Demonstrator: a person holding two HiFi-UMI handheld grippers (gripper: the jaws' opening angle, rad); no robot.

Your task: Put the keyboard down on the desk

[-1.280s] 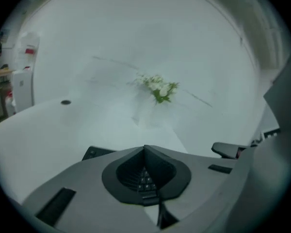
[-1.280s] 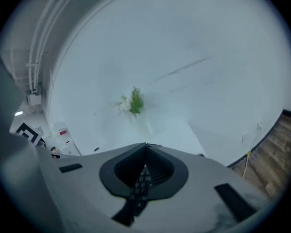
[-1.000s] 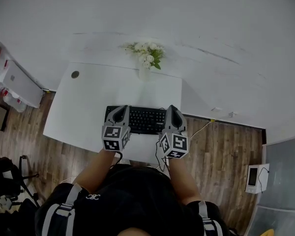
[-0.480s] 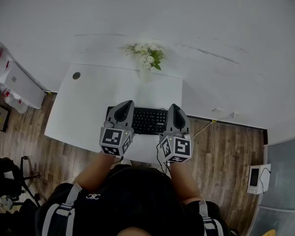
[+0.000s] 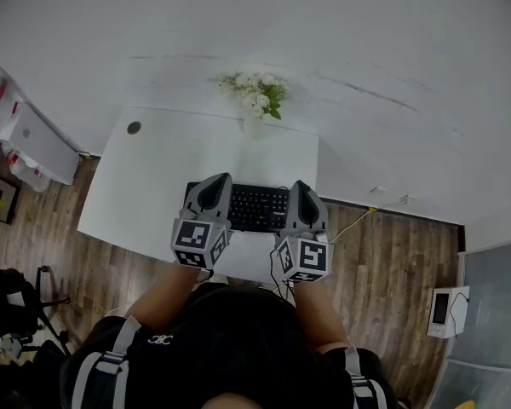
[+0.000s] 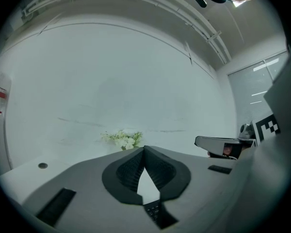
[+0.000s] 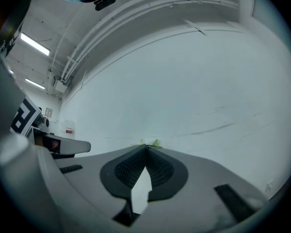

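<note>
The black keyboard (image 5: 255, 207) lies flat on the white desk (image 5: 162, 177), near its front edge. My left gripper (image 5: 220, 182) hovers over the keyboard's left end and my right gripper (image 5: 300, 186) over its right end. Both are shut, tips touching, with nothing between the pads. In the left gripper view the jaws (image 6: 144, 150) meet at the tip, and a few keyboard keys (image 6: 155, 210) show below them. In the right gripper view the jaws (image 7: 146, 149) are likewise closed, with only white desk showing through the gap beneath.
A vase of white flowers (image 5: 257, 99) stands at the desk's back edge against the white wall. A round cable hole (image 5: 134, 128) sits at the desk's back left. A cable (image 5: 358, 216) trails off the right side over the wood floor. A white cabinet (image 5: 25, 143) stands at left.
Both grippers have risen a little toward the camera and drawn slightly back toward the person. The left one now covers the keyboard's left end. The keyboard has not moved.
</note>
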